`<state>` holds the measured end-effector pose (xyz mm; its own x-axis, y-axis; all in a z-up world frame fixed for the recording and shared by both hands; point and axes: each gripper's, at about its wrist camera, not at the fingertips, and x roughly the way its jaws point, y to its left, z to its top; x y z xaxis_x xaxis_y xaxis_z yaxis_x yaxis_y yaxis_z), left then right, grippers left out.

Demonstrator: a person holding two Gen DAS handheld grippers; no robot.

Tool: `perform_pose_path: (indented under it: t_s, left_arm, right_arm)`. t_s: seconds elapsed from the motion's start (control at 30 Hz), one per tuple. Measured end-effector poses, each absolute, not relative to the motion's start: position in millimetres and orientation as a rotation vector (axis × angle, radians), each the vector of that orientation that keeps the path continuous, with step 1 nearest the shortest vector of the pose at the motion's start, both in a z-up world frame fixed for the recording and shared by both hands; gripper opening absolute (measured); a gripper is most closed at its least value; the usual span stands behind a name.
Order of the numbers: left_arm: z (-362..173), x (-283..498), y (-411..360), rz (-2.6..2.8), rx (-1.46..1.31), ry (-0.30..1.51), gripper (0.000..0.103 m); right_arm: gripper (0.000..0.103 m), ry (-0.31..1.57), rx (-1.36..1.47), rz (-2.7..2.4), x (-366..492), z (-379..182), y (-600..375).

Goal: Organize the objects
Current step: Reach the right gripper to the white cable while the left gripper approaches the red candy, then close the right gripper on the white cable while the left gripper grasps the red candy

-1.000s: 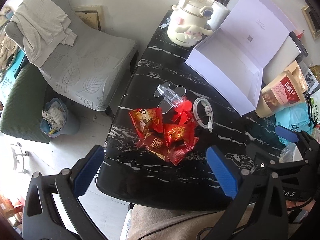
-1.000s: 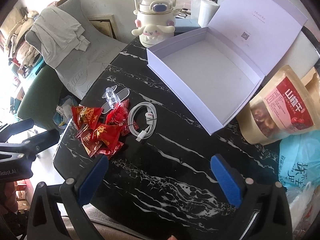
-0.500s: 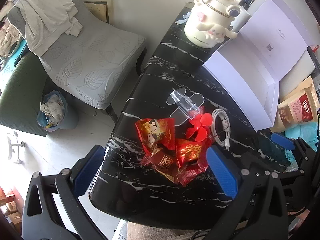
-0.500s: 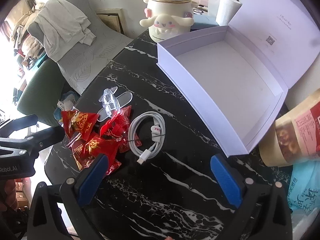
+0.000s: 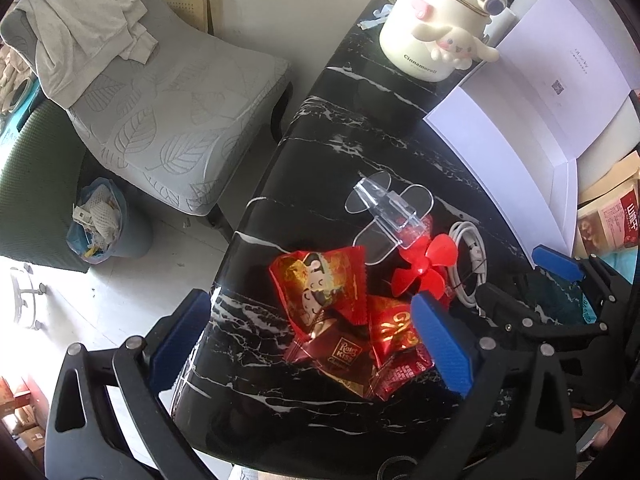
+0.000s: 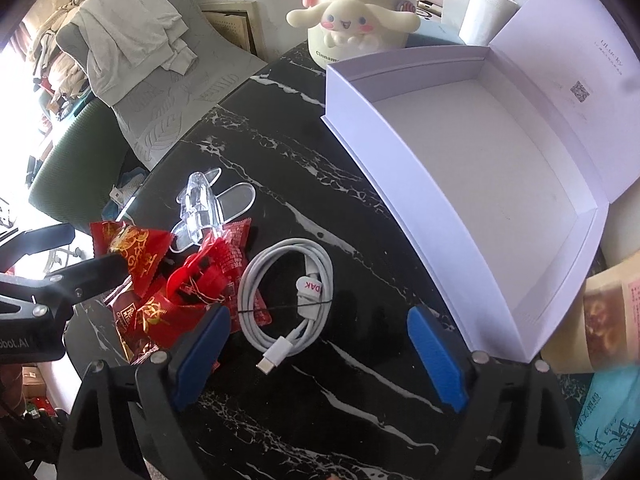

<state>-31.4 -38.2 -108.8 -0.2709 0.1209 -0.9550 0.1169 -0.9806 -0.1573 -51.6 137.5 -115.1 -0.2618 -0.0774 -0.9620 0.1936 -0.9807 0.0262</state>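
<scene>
A black marble-patterned table [image 5: 320, 184] stands against a pale wall [image 5: 304, 4]. Beside it sits a grey leaf-print chair [image 5: 172, 120] draped with a pale cloth [image 5: 84, 28], over a sunlit light floor [image 5: 100, 300].

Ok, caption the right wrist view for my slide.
Open hand-held gripper above coiled white cable, beside empty white box.

Bare black tabletop [image 6: 320, 420] between cable [image 6: 288, 300] and open box [image 6: 460, 184].

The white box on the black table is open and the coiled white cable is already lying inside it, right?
Not quite. The white box is open but empty; in the right wrist view the coiled white cable lies on the black table beside the red snack packets.
</scene>
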Motion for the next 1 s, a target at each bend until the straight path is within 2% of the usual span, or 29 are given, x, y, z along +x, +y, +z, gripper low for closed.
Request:
perform_pose_path:
  t_s: [0.43, 0.53, 0.7, 0.77, 0.87, 1.0]
  left_arm:
    - [-132, -42, -40, 2.444, -1.926, -0.344, 0.09]
    - [-138, -44, -40, 2.429, -1.944, -0.368, 0.088]
    - [-144, -45, -40, 2.434, -1.96, -0.365, 0.085]
    - [-144, -46, -39, 2.434, -1.954, -0.34, 0.084]
    - [-143, -48, -37, 2.439, -1.94, -0.285, 0.075]
    - [-140, -47, -35, 2.47, -1.919, -0.255, 0.055]
  right_arm:
    - [0.091, 0.205, 1.825, -2.318, -66, -137, 127]
    - [0.088, 0.186, 1.831, -2.305, -67, -140, 126]
    - [0.077, 0.143, 1.817, -2.289, -67, -138, 124]
    - [0.065, 0.142, 1.802, -2.284, -67, -136, 120]
    - [0.059, 0.131, 1.803, -2.286, -67, -136, 118]
    - [0.058, 0.105, 1.804, -2.283, -66, -136, 120]
